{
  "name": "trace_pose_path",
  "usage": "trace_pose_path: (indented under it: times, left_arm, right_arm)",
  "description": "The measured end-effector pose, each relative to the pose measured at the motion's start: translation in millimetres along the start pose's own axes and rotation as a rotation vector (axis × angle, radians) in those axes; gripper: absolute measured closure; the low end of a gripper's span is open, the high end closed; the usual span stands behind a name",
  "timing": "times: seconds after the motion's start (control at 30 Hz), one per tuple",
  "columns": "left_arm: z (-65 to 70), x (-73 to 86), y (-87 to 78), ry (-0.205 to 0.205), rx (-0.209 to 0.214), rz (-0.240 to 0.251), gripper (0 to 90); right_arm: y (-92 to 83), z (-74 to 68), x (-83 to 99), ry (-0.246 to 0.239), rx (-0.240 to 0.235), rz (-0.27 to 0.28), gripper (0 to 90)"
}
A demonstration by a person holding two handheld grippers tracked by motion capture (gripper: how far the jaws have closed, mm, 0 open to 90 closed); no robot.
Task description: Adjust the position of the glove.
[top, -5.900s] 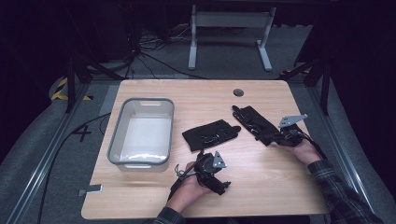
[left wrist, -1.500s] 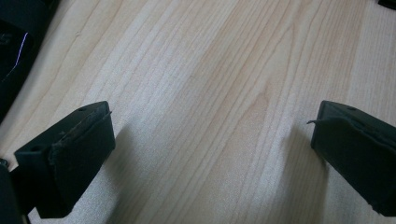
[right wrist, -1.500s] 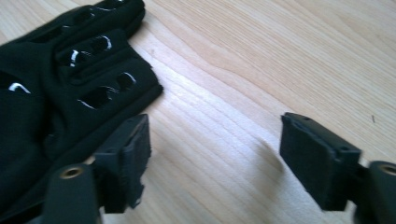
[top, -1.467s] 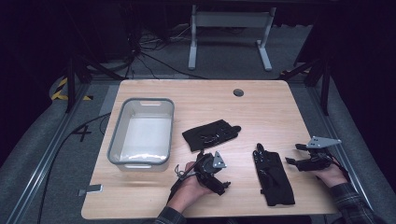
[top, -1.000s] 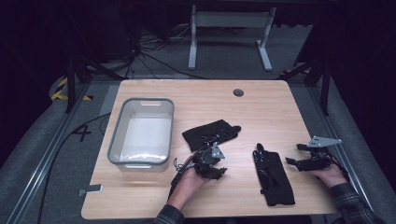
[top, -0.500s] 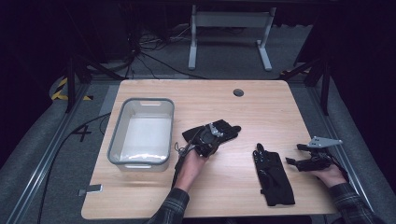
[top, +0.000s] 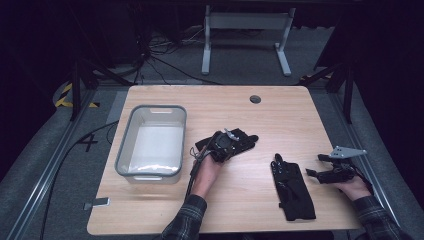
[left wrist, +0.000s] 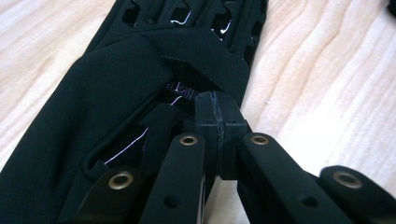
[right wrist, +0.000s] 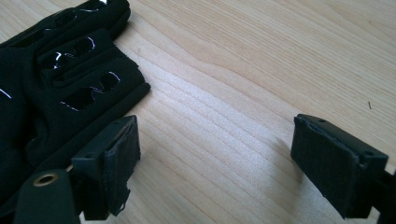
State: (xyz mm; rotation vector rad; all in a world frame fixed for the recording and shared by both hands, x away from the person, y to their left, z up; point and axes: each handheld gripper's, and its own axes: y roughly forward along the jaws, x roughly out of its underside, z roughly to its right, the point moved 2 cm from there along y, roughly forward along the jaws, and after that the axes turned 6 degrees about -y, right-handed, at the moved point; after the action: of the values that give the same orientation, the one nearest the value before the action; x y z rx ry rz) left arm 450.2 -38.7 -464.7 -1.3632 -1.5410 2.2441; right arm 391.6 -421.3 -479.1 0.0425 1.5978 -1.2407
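Two black gloves lie on the wooden table (top: pixel 300 120). One glove (top: pixel 246 139) (left wrist: pixel 107 98) is near the middle, and my left gripper (top: pixel 226 146) (left wrist: pixel 217 111) sits on its cuff end, jaws closed together with the fabric pinched at their tips. The other glove (top: pixel 293 192) (right wrist: pixel 51 79) lies flat toward the front right. My right gripper (top: pixel 320 167) (right wrist: pixel 215 163) rests just right of it, held low over the wood, jaws wide apart with only bare table between them.
A grey-rimmed clear bin (top: pixel 150 107) stands at the table's left, nothing visible inside. A small round hole (top: pixel 255 99) marks the far middle of the tabletop. A metal frame stands on the floor behind the table.
My left gripper has moved away from the front edge up onto the middle glove and its jaws have closed there. The right gripper and the right-hand glove have stayed put.
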Motion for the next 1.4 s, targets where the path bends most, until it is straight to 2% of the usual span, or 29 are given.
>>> trace_pose_path:
  times: [0.17, 0.37, 0.5, 0.63, 0.73, 0.87, 0.93, 1.03, 1.33, 1.4]
  left_arm:
    - [15.5, -0.2, 1.5, 0.022, 0.050, -0.011, 89.7]
    - [34.8, -0.5, 4.4, 0.028, 0.110, -0.015, 89.6]
    - [49.2, -2.4, 7.0, 0.058, 0.156, -0.026, 89.7]
    - [63.1, -4.1, 9.4, 0.082, 0.180, -0.031, 89.7]
    - [66.5, -6.8, 7.1, 0.104, 0.181, -0.033, 89.6]
    - [61.1, -13.6, -0.5, 0.088, 0.176, -0.001, 89.7]
    - [54.3, -17.9, -3.6, 0.066, 0.183, 0.010, 89.7]
    - [43.0, -25.4, -4.6, 0.046, 0.159, 0.032, 89.7]
    - [16.0, -37.3, 10.7, 0.035, 0.076, -0.013, 89.7]
    - [11.8, -37.7, 13.2, 0.033, 0.070, -0.021, 89.7]
  right_arm:
    - [0.0, 0.0, 0.0, 0.001, 0.000, 0.000, 16.4]
    - [0.0, 0.0, 0.0, 0.000, 0.000, 0.000, 16.4]
    - [0.0, 0.0, 0.0, 0.000, 0.000, 0.000, 16.5]
    - [0.0, 0.0, 0.0, 0.001, 0.000, 0.000, 16.5]
    - [0.0, 0.0, 0.0, 0.000, 0.000, 0.000, 16.4]
    - [0.0, 0.0, 0.0, 0.001, 0.000, 0.000, 16.4]
    - [0.0, 0.0, 0.0, 0.000, 0.000, 0.000, 16.4]
    - [0.0, 0.0, 0.0, 0.001, 0.000, 0.000, 16.4]
    - [0.0, 0.0, 0.0, 0.000, 0.000, 0.000, 16.4]
    - [0.0, 0.0, 0.0, 0.000, 0.000, 0.000, 16.4]
